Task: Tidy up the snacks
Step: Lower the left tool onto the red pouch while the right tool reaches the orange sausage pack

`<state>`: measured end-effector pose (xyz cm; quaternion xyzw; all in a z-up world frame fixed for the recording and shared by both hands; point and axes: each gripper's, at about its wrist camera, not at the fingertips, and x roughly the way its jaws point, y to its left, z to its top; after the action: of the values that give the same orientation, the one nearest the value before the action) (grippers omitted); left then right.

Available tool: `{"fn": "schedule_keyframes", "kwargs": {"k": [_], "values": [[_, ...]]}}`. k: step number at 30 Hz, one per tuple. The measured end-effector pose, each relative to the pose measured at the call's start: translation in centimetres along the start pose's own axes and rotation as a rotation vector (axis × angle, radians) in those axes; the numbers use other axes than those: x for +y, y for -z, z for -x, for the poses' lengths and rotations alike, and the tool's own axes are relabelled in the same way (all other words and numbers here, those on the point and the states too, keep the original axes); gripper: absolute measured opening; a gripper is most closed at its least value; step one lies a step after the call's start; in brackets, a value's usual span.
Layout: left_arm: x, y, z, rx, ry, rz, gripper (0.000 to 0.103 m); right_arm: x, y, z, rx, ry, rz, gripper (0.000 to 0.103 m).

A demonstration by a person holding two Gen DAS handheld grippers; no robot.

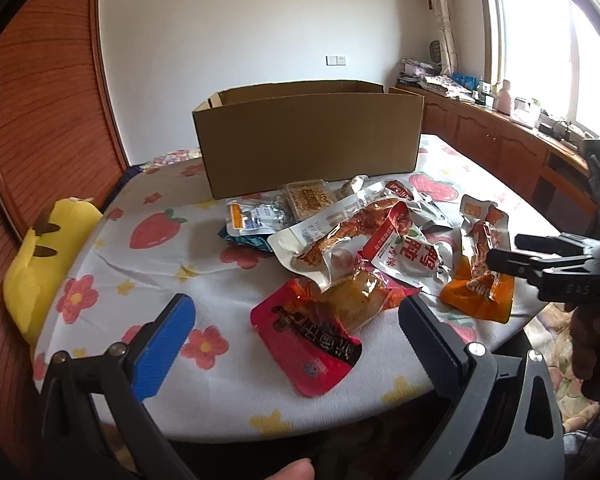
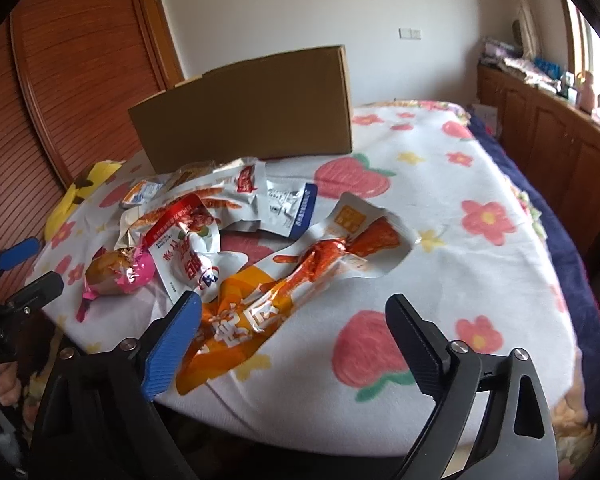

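Several snack packets lie in a loose pile on the flowered cloth in front of an open cardboard box (image 1: 308,136), which also shows in the right wrist view (image 2: 248,108). A red packet (image 1: 312,340) lies nearest my left gripper (image 1: 296,320), which is open and empty just above its near end. An orange and white packet (image 2: 276,300) lies between the fingers of my right gripper (image 2: 296,324), which is open and empty. The same orange packet (image 1: 480,280) and the right gripper (image 1: 512,252) show at the right of the left wrist view. A pink-wrapped snack (image 2: 120,272) lies left of it.
A yellow plush toy (image 1: 40,264) lies at the table's left edge. A wooden wardrobe (image 1: 40,100) stands to the left. Wooden cabinets (image 1: 500,136) with clutter run under the window on the right. Flowered cloth (image 2: 440,240) covers the table right of the pile.
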<state>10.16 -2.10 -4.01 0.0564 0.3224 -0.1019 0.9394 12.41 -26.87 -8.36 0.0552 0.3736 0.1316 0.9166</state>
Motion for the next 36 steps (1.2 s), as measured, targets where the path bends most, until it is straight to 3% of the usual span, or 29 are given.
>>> {"fn": "schedule_keyframes", "kwargs": {"k": [5,15,21,23,30,36], "values": [[0.3,-0.6,-1.2,0.013,0.017,-0.012,0.102,-0.2,-0.7,-1.7,0.033,-0.023,-0.024,0.085],[0.1,-1.3,-3.1,0.056,0.114,-0.050,0.099,0.1,-1.8,-3.2,0.039,0.039,0.021,0.078],[-0.8,-1.5,-3.4,0.080,0.168,-0.129,0.099,-0.3,-2.0,-3.3,0.047,0.048,0.040,0.066],[-1.0,-1.5,-3.6,0.095,0.182,-0.166,0.099,-0.5,-2.0,-3.2,0.051,0.060,0.046,0.058],[-0.9,-1.9,-5.3,0.158,0.208,-0.249,0.094,-0.6,-2.1,-3.2,0.057,0.055,0.068,0.055],[-1.4,-1.9,-6.3,0.219,0.260,-0.295,0.083,-0.8,-2.3,-3.2,0.074,0.038,0.082,0.055]]}}
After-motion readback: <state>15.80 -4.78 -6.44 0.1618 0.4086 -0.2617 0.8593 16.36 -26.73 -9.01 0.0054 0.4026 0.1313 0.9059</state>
